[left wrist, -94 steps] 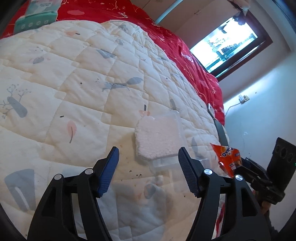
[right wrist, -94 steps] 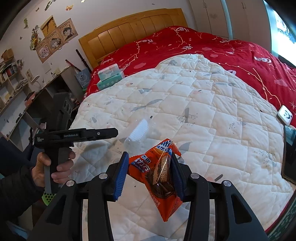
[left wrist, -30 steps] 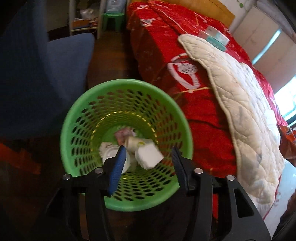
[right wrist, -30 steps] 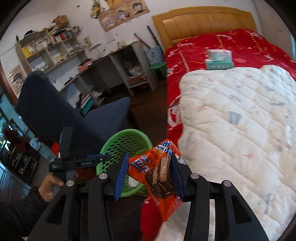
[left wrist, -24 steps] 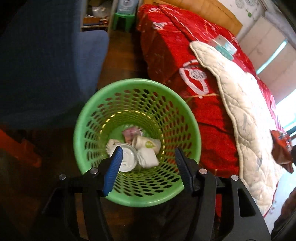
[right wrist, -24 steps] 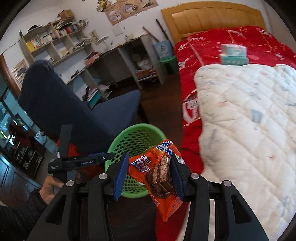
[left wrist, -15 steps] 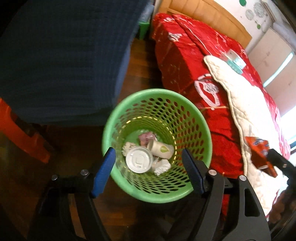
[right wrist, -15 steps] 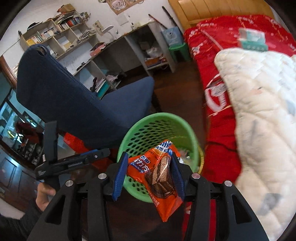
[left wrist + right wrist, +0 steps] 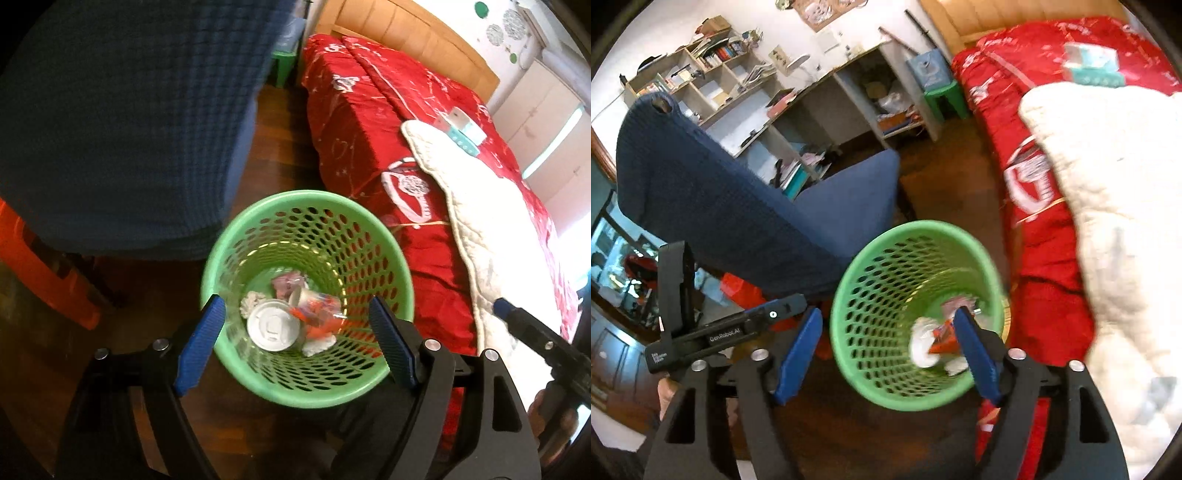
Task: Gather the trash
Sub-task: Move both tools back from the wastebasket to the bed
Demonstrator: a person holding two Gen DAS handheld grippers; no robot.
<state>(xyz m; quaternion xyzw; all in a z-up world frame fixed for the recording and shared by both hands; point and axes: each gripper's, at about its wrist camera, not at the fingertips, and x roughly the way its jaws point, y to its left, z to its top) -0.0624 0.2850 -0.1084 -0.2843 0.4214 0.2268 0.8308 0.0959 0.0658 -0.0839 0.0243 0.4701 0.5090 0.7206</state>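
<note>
A green perforated waste basket [image 9: 380, 236] [image 9: 871, 273] stands on the dark floor beside the bed. Inside it lie a white cup lid [image 9: 271, 329], a paper cup [image 9: 301, 295], crumpled white bits and the orange snack wrapper [image 9: 317, 317] [image 9: 943, 338]. My left gripper [image 9: 295, 343] is open and empty above the basket's near rim. My right gripper [image 9: 890, 354] is open and empty above the basket; it also shows at the right edge of the left wrist view [image 9: 532, 339].
A blue fabric chair [image 9: 122, 122] [image 9: 738, 206] stands left of the basket. The bed with a red cover [image 9: 373, 122] and a white quilt [image 9: 1115, 177] is on the right. A tissue box [image 9: 1093, 66] lies on it. Desk shelves [image 9: 798, 92] stand behind.
My right gripper has opened and let go of the orange wrapper, which now lies in the basket. My left gripper has opened wider and drawn back a little.
</note>
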